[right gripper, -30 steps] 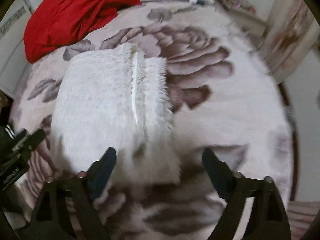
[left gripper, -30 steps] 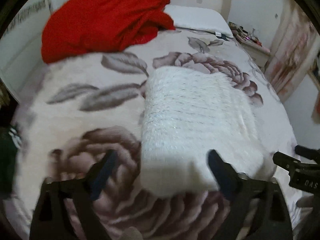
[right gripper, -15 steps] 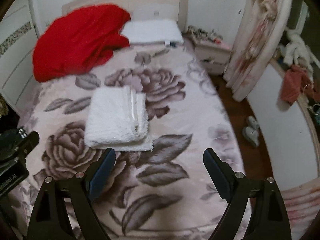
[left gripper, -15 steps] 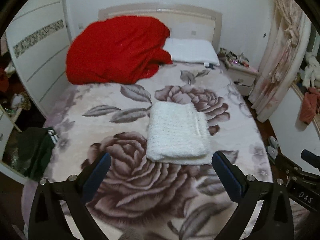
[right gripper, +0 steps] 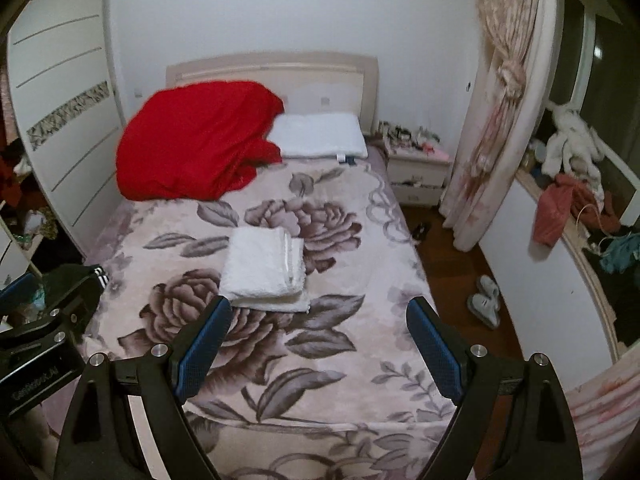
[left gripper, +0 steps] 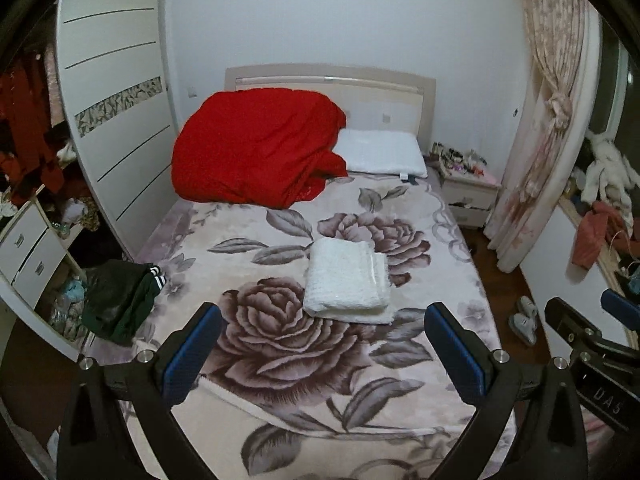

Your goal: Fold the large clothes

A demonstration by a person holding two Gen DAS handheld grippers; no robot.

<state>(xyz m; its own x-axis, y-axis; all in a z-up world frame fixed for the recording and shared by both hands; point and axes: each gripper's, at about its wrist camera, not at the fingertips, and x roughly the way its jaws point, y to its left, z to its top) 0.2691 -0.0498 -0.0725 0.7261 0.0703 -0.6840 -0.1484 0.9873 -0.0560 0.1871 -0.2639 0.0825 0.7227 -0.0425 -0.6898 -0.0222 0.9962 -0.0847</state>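
A white fluffy garment [left gripper: 347, 280] lies folded into a neat rectangle near the middle of the bed [left gripper: 280, 364], on a blanket printed with big brownish roses and grey leaves. Its layered edges show along the right and near sides; a thin pale strip runs down the right part of the top layer. Nothing touches it.

On the far left of the bed a bulky red quilt [left gripper: 260, 148] is heaped against the headboard [left gripper: 384, 92], and just right of it a white pillow [left gripper: 384, 154] lies flat, the quilt overlapping its left end. At the bed's left edge, a dark green garment [left gripper: 120, 300] with white-striped cuffs hangs partly over the side.

The left tongs [left gripper: 324, 354] hang above the near end of the bed, blue-padded fingers spread wide with nothing between them, well apart from the folded garment. The right tongs [right gripper: 320, 346] are likewise spread wide and empty, over the near right part of the bed; each pair shows at the edge of the other's view.

Left of the bed stands a white wardrobe [left gripper: 116, 92] with a patterned band. On the right are a cluttered nightstand [left gripper: 470, 196], a tied-back floral curtain [left gripper: 548, 112], a pair of light slippers [right gripper: 486, 300] on the wooden floor, and a sill strewn with clothes.
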